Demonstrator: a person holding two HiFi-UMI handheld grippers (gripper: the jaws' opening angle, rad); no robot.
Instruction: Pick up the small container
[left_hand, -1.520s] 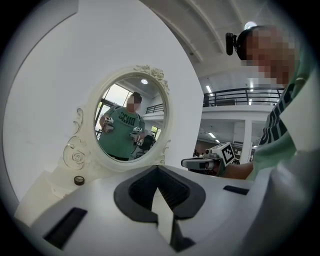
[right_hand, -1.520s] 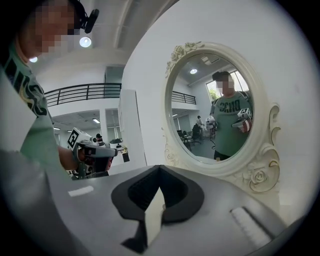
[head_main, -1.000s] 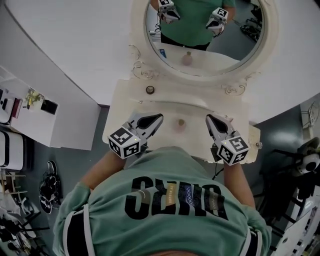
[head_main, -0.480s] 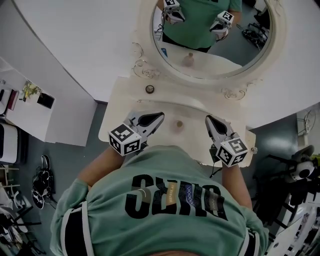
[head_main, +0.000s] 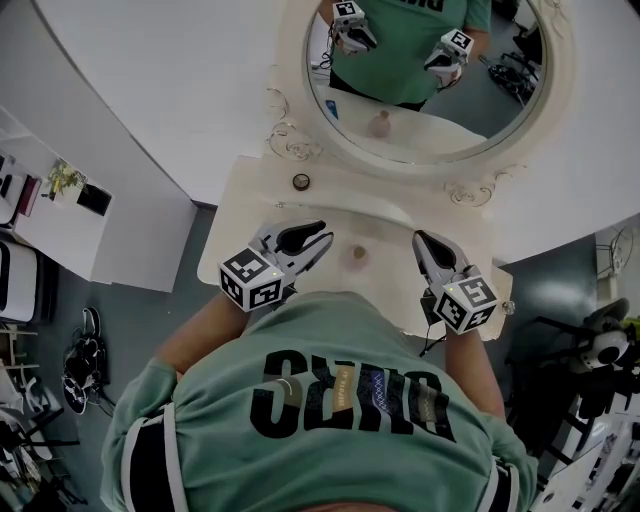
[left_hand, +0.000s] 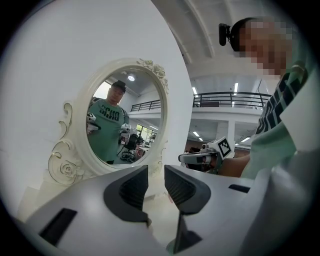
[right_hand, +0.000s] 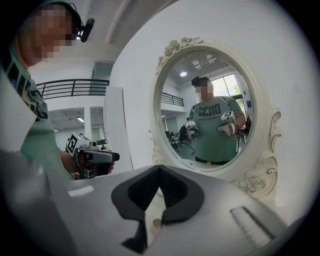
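- The left tongs (head_main: 322, 238) have just been opening; they now stand apart with nothing between them, probably in preparation for the grasp.
- The right tongs (head_main: 420, 238) are closed together and empty.
- The small container (head_main: 357, 257) stands untouched on the desk (head_main: 255, 195), between both tongs.
- Behind it stands the mirror (head_main: 430, 90).

The person wears a mint-green T-shirt (head_main: 330, 400) with bold black lettering (head_main: 350, 392) on the chest, black sleeve panels (head_main: 150, 465) edged in white, and a black head camera (left_hand: 226, 34).

Head view overhead; gripper views low, both facing mirror (left_hand: 125, 120).
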